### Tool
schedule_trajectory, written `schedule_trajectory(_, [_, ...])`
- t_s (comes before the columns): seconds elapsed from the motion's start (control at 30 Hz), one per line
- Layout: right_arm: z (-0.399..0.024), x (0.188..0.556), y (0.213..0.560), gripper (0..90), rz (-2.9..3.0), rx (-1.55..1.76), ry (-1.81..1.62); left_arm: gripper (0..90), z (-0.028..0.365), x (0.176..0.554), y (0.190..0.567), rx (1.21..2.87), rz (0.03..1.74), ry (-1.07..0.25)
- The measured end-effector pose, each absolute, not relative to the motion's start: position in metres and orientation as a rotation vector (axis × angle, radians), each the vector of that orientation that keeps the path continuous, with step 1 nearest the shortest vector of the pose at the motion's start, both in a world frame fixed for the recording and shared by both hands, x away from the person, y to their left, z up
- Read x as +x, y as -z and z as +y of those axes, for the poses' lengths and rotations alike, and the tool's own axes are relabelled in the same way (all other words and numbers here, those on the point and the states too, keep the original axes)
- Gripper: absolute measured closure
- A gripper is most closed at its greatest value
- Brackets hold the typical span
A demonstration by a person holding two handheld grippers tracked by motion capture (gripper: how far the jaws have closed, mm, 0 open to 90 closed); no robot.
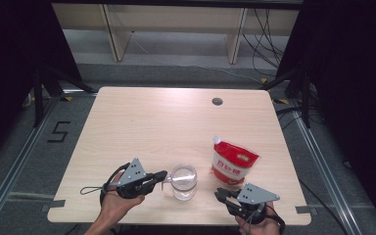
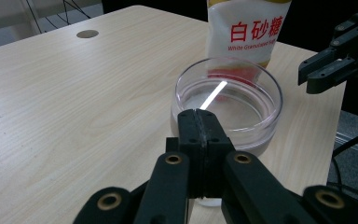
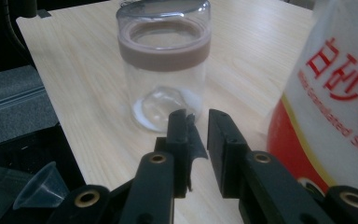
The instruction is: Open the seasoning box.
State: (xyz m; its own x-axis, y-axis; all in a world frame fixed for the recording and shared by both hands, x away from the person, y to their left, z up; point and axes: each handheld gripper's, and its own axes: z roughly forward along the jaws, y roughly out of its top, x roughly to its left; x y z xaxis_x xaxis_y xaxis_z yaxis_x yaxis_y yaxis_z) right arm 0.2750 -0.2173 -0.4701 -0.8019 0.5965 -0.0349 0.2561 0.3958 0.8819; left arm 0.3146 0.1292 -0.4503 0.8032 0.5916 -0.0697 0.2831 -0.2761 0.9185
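The clear glass jar (image 1: 184, 181) stands upright near the table's (image 1: 142, 127) front edge. The left gripper (image 1: 160, 176) is closed beside it; the right gripper (image 1: 220, 194) is nearly closed, holding nothing. The red-and-white bag (image 1: 232, 164) reads "White Granulated Sugar".

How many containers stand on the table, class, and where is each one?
2. A clear jar stands near the front edge, just beyond the left gripper. A red and white sugar bag stands to its right, ahead of the right gripper.

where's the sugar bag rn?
In the high view the sugar bag stands near the table's front right, just right of the clear jar and beyond the right gripper.
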Motion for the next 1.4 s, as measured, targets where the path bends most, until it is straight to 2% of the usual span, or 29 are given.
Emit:
schedule_trajectory(0.57, [-0.184, 0.295, 0.466, 89.4, 2.314, 0.643, -1.401, 89.1, 0.131, 0.315, 0.452, 1.883, 0.64, -0.361])
schedule_trajectory(1.0, [-0.166, 0.303, 0.459, 90.0, 2.334, 0.596, -1.41, 88.1, 0.131, 0.315, 0.452, 1.867, 0.673, -0.344])
schedule_trajectory(1.07, [-0.166, 0.304, 0.458, 90.0, 2.336, 0.584, -1.398, 85.2, 0.132, 0.316, 0.452, 1.87, 0.665, -0.355])
schedule_trajectory(1.13, [-0.164, 0.304, 0.457, 90.0, 2.322, 0.587, -1.421, 76.6, 0.135, 0.316, 0.45, 1.871, 0.68, -0.371])
schedule_trajectory(1.17, [-0.164, 0.304, 0.455, 90.0, 2.322, 0.592, -1.413, 71.0, 0.137, 0.316, 0.449, 1.87, 0.69, -0.366])
schedule_trajectory(1.2, [-0.163, 0.303, 0.452, 90.0, 2.318, 0.59, -1.418, 61.2, 0.141, 0.313, 0.448, 1.852, 0.695, -0.359])
schedule_trajectory(1.27, [-0.162, 0.304, 0.451, 90.0, 2.318, 0.575, -1.423, 58.5, 0.143, 0.311, 0.449, 1.847, 0.703, -0.35])
schedule_trajectory(1.3, [-0.161, 0.306, 0.451, 90.0, 2.297, 0.538, -1.421, 55.4, 0.145, 0.308, 0.45, 1.863, 0.706, -0.359])
schedule_trajectory(1.33, [-0.159, 0.304, 0.449, 90.0, 2.308, 0.564, -1.423, 47.6, 0.148, 0.305, 0.454, 1.884, 0.7, -0.361])
schedule_trajectory(1.4, [-0.157, 0.305, 0.448, 90.0, 2.318, 0.547, -1.428, 43.7, 0.152, 0.301, 0.459, 1.896, 0.711, -0.357])
